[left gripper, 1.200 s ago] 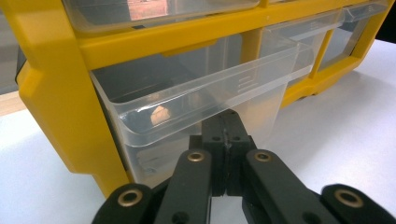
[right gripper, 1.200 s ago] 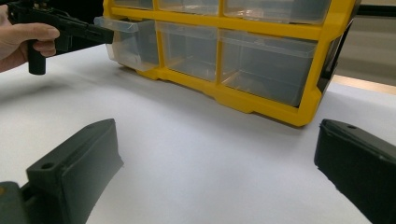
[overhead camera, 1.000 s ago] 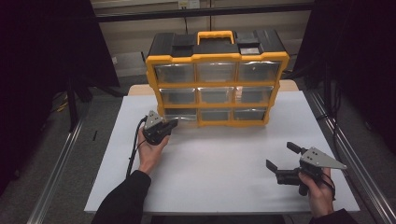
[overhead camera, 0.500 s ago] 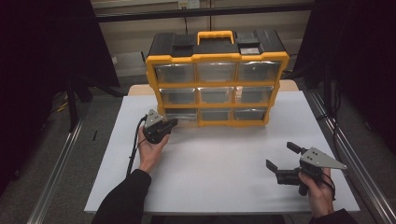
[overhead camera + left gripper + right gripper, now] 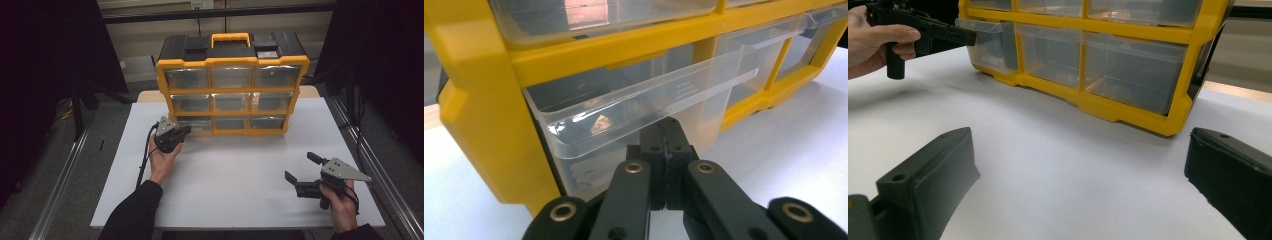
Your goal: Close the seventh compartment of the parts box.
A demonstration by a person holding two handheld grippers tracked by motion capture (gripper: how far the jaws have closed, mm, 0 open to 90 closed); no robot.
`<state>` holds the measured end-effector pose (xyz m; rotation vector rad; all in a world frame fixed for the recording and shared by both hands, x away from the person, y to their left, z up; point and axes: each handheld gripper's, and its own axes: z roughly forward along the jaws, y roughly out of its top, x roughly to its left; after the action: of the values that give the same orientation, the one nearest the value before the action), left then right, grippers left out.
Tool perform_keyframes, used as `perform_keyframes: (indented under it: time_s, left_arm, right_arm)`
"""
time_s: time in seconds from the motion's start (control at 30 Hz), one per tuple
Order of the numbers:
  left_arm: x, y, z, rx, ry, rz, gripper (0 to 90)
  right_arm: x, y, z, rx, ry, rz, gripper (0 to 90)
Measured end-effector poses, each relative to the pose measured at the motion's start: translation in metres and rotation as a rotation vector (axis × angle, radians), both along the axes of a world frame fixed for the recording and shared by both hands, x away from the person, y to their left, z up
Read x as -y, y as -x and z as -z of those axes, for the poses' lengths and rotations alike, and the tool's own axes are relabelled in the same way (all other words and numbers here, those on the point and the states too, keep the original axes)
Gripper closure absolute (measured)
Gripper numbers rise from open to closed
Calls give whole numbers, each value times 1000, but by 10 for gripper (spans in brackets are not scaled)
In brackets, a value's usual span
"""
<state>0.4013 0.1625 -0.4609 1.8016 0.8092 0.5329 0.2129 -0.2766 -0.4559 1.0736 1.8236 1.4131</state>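
A yellow and black organizer with clear drawers stands at the back of the white table. Its bottom-left drawer sticks out a little from the frame. My left gripper is shut, its jaws pressed together with the tips tucked just under that drawer's clear front lip. Nothing shows between the pads. In the right gripper view the left gripper touches the drawer's upper edge. My right gripper is open near the table's front right, jaws wide apart over bare table.
The organizer's yellow frame and other closed drawers fill the back of the table. A cable trails from the left gripper. Metal rails run along both sides of the table.
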Motion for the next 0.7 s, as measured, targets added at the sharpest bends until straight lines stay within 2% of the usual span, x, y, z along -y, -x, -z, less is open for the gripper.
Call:
perform_keyframes:
  time_s: [0.17, 0.2, 0.27, 0.33, 0.7]
  left_arm:
    - [-1, -2, -1, 14, -24, 14, 900]
    - [1, -2, 0, 2, -3, 9, 900]
    - [0, -3, 0, 6, -17, 8, 900]
    - [1, -4, 0, 2, -3, 9, 900]
    - [0, -5, 0, 9, -17, -1, 900]
  right_arm:
    - [0, 0, 0, 2, 2, -2, 0]
    - [0, 0, 0, 3, 2, -3, 0]
    - [0, 0, 0, 3, 2, -4, 0]
    - [0, 0, 0, 1, 0, 0, 0]
    - [0, 0, 0, 2, 1, -2, 0]
